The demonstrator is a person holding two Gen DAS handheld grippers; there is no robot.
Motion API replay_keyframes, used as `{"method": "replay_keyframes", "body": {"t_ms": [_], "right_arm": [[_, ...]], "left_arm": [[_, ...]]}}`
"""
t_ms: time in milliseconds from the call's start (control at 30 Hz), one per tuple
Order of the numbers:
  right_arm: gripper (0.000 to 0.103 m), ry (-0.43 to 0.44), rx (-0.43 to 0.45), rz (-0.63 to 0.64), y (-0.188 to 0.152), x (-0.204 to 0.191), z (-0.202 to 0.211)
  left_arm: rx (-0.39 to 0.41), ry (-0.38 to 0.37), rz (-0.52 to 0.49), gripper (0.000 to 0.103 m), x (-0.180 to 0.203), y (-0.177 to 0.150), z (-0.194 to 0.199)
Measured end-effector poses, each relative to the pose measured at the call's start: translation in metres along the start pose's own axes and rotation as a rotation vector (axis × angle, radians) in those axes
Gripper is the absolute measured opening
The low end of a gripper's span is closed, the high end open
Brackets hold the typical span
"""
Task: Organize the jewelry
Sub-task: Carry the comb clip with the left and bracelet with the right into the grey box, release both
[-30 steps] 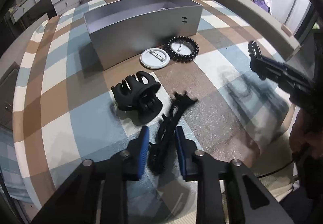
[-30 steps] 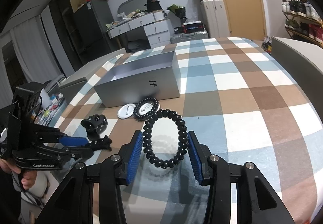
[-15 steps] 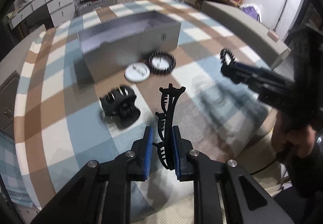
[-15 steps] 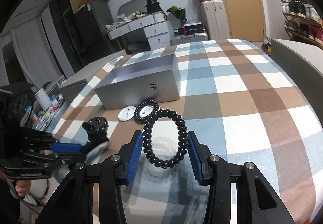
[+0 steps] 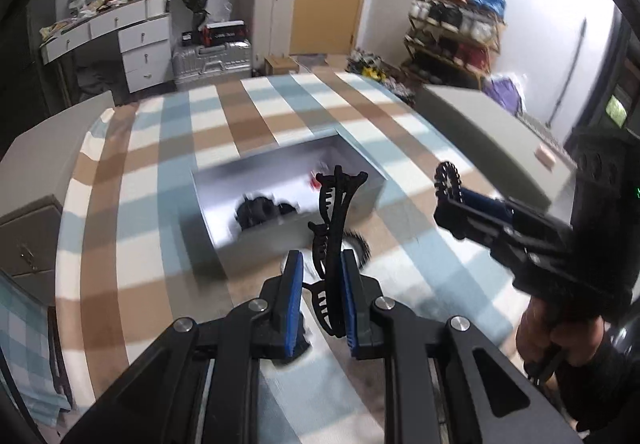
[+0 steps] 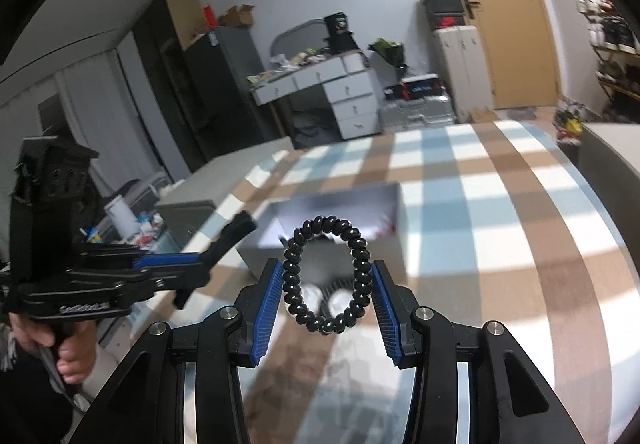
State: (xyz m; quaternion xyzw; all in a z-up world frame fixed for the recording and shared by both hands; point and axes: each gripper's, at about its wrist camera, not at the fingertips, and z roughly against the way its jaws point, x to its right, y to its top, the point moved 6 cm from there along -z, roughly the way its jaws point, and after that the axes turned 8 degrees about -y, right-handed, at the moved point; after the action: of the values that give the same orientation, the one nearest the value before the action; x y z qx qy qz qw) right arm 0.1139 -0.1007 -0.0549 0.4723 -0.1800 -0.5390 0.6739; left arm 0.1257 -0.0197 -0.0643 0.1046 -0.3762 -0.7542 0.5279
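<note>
No writing is legible; the left gripper (image 5: 320,280) clamps a black hair clip (image 5: 334,228), the right gripper (image 6: 325,286) pinches a black spiral hair tie (image 6: 325,276), and only the left view shows dark items inside the grey box (image 5: 224,228) at mid-frame.

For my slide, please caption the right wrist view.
Right gripper holds a black spiral hair tie above the grey box.

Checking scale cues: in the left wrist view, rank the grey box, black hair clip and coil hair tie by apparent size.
1. grey box
2. black hair clip, inflated by nearness in the left claw
3. coil hair tie, only part visible
</note>
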Motion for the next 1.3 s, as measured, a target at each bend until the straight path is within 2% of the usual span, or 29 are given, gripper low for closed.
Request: {"method": "replay_keyframes", "body": {"t_ms": [167,400,567,900,1100,1300], "right_arm": [[0.044,0.042,-0.004,0.009,0.030,-0.005,-0.027],[0.044,0.073,-0.038,0.004,0.049,-0.004,-0.066],[0.044,0.080,-0.068,-0.004,0.052,0.000,-0.085],[0.044,0.067,-0.125,-0.023,0.042,0.014,-0.114],[0.044,0.066,-0.145,-0.022,0.037,0.015,-0.116],[0.047,0.063,-0.150,-0.010,0.036,0.013,-0.120]], "left_arm": [[0.030,-0.006,0.019,0.013,-0.014,0.019,-0.007],[0.018,-0.010,-0.012,0.013,-0.027,0.042,-0.022],[-0.013,-0.001,-0.034,0.013,-0.035,0.051,-0.036],[-0.073,-0.044,-0.044,0.013,-0.042,0.050,-0.060],[-0.104,-0.088,-0.028,0.013,-0.044,0.047,-0.068],[-0.120,-0.095,-0.083,0.014,-0.037,0.046,-0.072]]}}
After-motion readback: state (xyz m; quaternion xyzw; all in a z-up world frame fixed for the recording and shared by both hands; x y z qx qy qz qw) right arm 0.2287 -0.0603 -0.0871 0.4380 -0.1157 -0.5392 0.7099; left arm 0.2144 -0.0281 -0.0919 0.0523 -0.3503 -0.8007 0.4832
